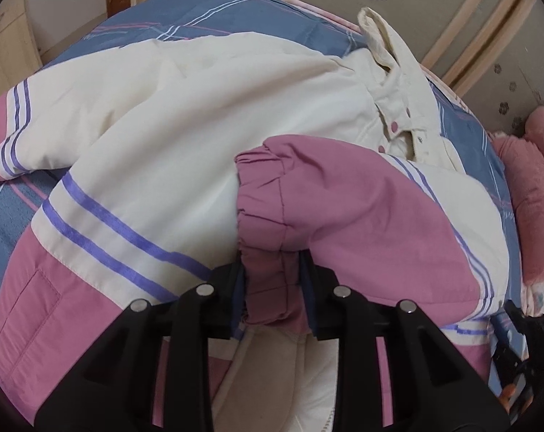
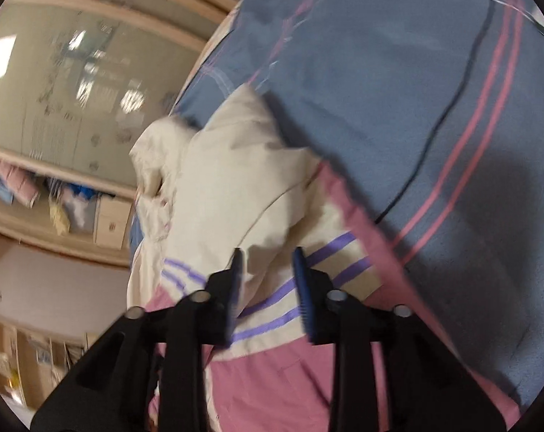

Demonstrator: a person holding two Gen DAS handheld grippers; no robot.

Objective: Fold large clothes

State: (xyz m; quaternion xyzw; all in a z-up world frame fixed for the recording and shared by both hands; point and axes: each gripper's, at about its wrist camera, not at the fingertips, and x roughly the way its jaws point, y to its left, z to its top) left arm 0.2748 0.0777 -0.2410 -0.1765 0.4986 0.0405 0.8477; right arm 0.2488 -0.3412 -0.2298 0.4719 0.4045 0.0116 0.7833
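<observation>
A cream and pink jacket (image 1: 185, 115) with purple stripes lies spread on a blue plaid bed cover (image 1: 185, 10). My left gripper (image 1: 272, 273) is shut on the pink elastic cuff (image 1: 261, 212) of a sleeve and holds that sleeve folded across the jacket's body. The collar with pink snaps (image 1: 394, 108) points to the far right. In the right wrist view the jacket (image 2: 235, 180) shows again, blurred. My right gripper (image 2: 268, 277) is open and empty, just above the striped band (image 2: 272, 306), with nothing between its fingers.
A pink plush pillow (image 1: 538, 194) lies at the right of the bed. Wardrobe doors with a flower pattern (image 1: 434, 7) stand behind. A thin black cable (image 2: 462, 90) runs across the bed cover. Shelves with clutter (image 2: 55, 201) are at the left.
</observation>
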